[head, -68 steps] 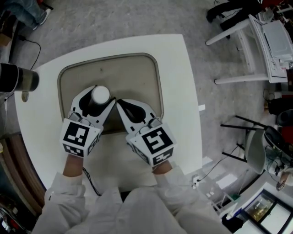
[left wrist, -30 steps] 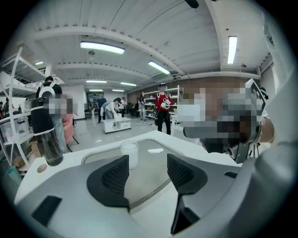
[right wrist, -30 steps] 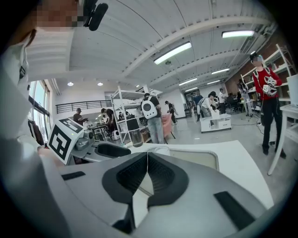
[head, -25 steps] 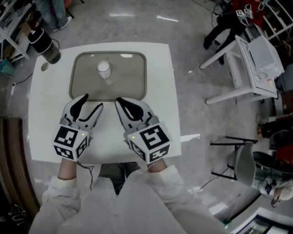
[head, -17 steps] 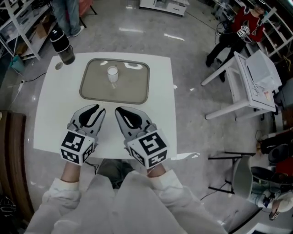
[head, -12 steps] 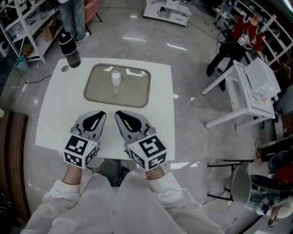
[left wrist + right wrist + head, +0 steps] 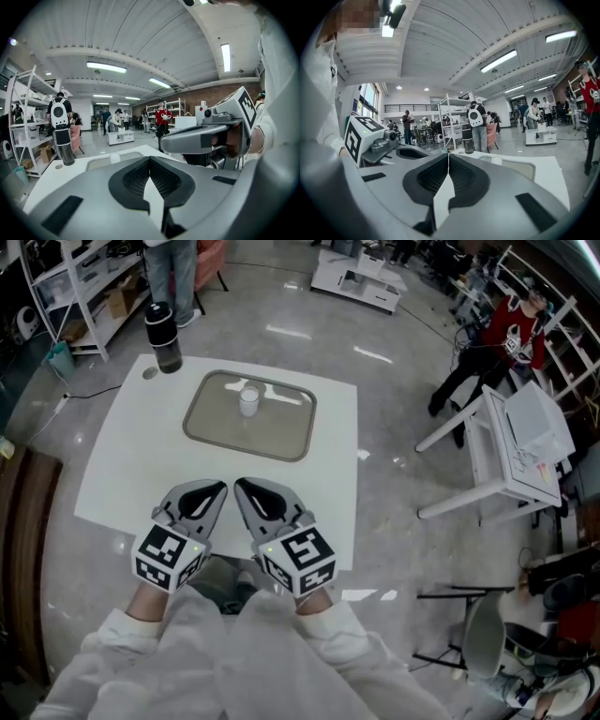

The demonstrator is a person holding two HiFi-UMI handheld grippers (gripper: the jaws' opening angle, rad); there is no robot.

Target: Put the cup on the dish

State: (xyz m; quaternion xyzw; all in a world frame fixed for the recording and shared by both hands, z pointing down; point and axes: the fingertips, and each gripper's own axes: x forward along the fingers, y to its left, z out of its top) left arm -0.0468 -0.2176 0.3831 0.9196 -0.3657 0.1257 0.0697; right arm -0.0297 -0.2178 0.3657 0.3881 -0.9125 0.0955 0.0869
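Observation:
A small white cup (image 7: 248,401) stands upright on the beige tray-like dish (image 7: 277,430) at the far side of the white table (image 7: 131,460). Both grippers hover over the table's near edge, well short of the dish. My left gripper (image 7: 221,487) is shut with nothing between its jaws. Beside it, my right gripper (image 7: 238,484) is shut and empty too. In the left gripper view the cup (image 7: 115,158) shows far beyond the closed gripper (image 7: 150,158). In the right gripper view the cup (image 7: 496,161) sits past the closed gripper (image 7: 448,155).
A dark bottle (image 7: 166,337) stands at the table's far left corner. A white desk (image 7: 511,442) and a seated person in red (image 7: 511,329) are to the right on the grey floor. Shelving (image 7: 66,287) lines the left side.
Both grippers have drawn back from the dish to the table's near edge, leaving the cup standing on it. The left jaws went from open to shut. The head view has risen.

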